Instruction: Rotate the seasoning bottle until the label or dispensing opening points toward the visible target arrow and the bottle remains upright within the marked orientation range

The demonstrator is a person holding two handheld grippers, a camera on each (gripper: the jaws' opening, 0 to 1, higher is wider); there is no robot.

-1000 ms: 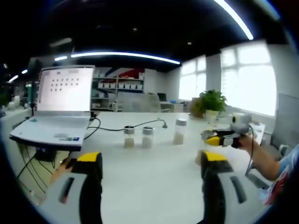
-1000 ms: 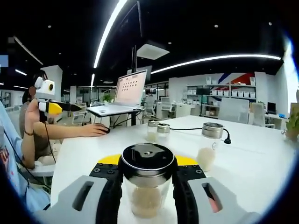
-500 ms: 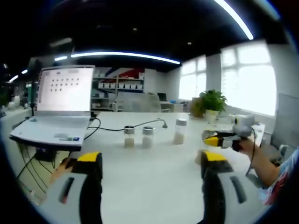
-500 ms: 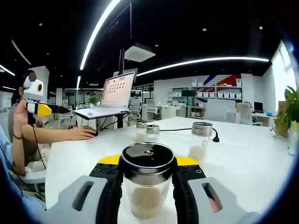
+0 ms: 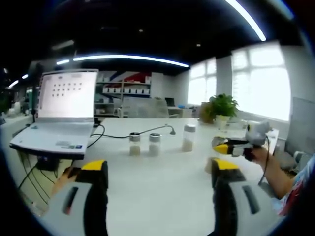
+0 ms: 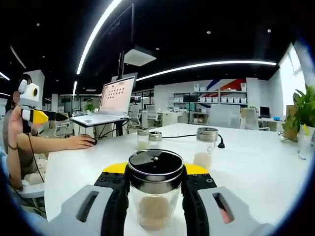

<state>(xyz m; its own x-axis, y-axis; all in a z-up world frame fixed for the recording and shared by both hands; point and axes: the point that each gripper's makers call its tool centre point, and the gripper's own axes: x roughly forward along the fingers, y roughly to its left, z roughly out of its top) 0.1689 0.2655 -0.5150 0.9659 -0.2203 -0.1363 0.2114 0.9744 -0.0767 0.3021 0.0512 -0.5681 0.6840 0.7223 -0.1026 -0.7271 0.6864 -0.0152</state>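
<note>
A clear seasoning bottle point(image 6: 155, 167) with a black and silver lid, pale grains in its lower half, stands upright between the jaws of my right gripper point(image 6: 155, 196), which is shut on its sides. I see no label or arrow. Three similar bottles stand farther out on the white table point(image 6: 256, 167): two small ones point(image 6: 142, 138) point(image 6: 155, 138) and a taller one point(image 6: 205, 147). My left gripper point(image 5: 157, 182) hangs open above the table with nothing in it. In the left gripper view the right gripper point(image 5: 231, 146) shows at the right; the bottles point(image 5: 135, 143) point(image 5: 155, 143) point(image 5: 188, 137) stand mid-table.
An open laptop point(image 5: 64, 108) sits at the table's left end, with a black cable point(image 5: 147, 132) running behind the bottles. A person's hand point(image 6: 81, 142) rests on a mouse. A potted plant point(image 5: 224, 105) stands at the far right, by the windows.
The right gripper view has swung so the laptop and bottles sit further left in it; the bottle stays clamped in the jaws. The left gripper view is almost unchanged.
</note>
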